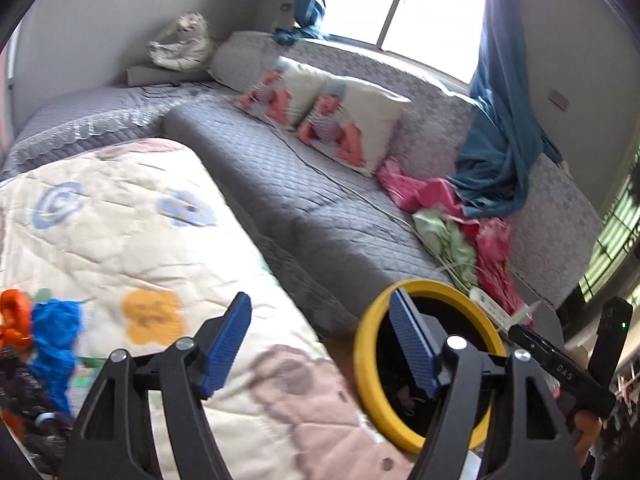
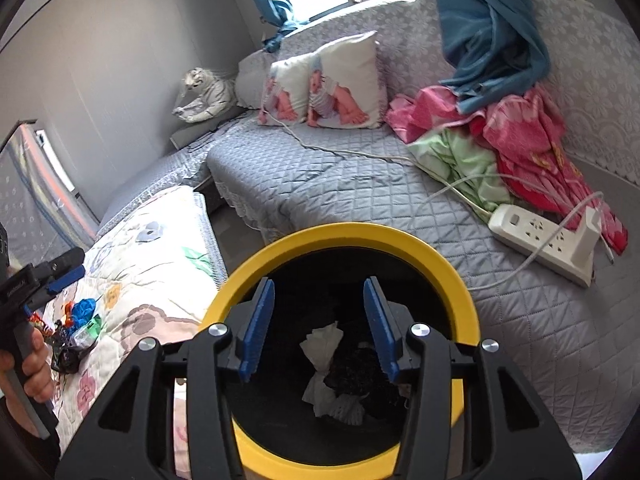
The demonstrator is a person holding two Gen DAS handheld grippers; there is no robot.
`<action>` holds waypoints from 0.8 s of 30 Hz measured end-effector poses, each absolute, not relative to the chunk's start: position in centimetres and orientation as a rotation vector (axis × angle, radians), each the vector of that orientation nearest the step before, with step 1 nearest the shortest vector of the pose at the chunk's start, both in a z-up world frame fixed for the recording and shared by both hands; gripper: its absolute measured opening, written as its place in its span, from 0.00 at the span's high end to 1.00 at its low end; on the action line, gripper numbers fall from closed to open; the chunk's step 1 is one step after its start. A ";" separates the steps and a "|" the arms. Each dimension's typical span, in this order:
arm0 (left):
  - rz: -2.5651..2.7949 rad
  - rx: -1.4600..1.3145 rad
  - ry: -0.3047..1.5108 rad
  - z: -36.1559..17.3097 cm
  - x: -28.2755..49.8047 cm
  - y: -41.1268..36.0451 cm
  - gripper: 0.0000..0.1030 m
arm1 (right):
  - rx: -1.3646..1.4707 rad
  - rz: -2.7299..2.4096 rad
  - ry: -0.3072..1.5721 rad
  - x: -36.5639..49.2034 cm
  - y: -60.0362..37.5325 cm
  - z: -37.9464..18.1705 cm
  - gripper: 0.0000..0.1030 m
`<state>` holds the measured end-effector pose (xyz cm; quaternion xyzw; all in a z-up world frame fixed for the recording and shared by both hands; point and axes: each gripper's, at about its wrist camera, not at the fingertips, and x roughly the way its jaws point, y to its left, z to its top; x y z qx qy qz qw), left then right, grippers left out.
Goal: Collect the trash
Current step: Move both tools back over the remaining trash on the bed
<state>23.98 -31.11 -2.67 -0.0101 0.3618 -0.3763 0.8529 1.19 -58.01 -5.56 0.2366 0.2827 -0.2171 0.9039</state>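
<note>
Drop step done: right gripper point(image 2: 318, 330) part-open, empty above yellow-rimmed bin point(image 2: 460, 280); tissue point(image 2: 324, 344) inside. Left gripper point(image 1: 320, 344) wide, empty. Next: wrapper pile point(image 2: 78, 326) on floral quilt point(image 2: 152, 264).

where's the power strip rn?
Right wrist view, right side: the white power strip lies on the grey quilted sofa, beside the pink and green cloth pile, beyond the yellow-rimmed bin.

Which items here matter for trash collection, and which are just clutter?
Job: yellow-rimmed bin, white tissue inside it, wrapper pile on the floral quilt.
Lying about: power strip, baby-print pillows, pink cloth, toy tiger.
</note>
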 end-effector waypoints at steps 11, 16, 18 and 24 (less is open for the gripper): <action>-0.607 -0.010 0.577 1.1 25.5 -17.9 0.08 | 0.351 -0.196 0.553 6.6 -49.2 -3.8 0.34; -0.539 -0.009 0.531 1.7 25.8 -11.0 0.08 | 0.278 -0.067 0.559 9.8 -43.7 -3.1 0.31; -0.512 0.004 0.520 1.6 25.7 -8.3 0.08 | 0.242 -0.015 0.570 11.2 -41.3 -2.9 0.31; -0.452 -0.019 0.539 0.5 25.6 -2.8 0.08 | 0.160 0.079 0.621 14.8 -35.3 -3.4 0.31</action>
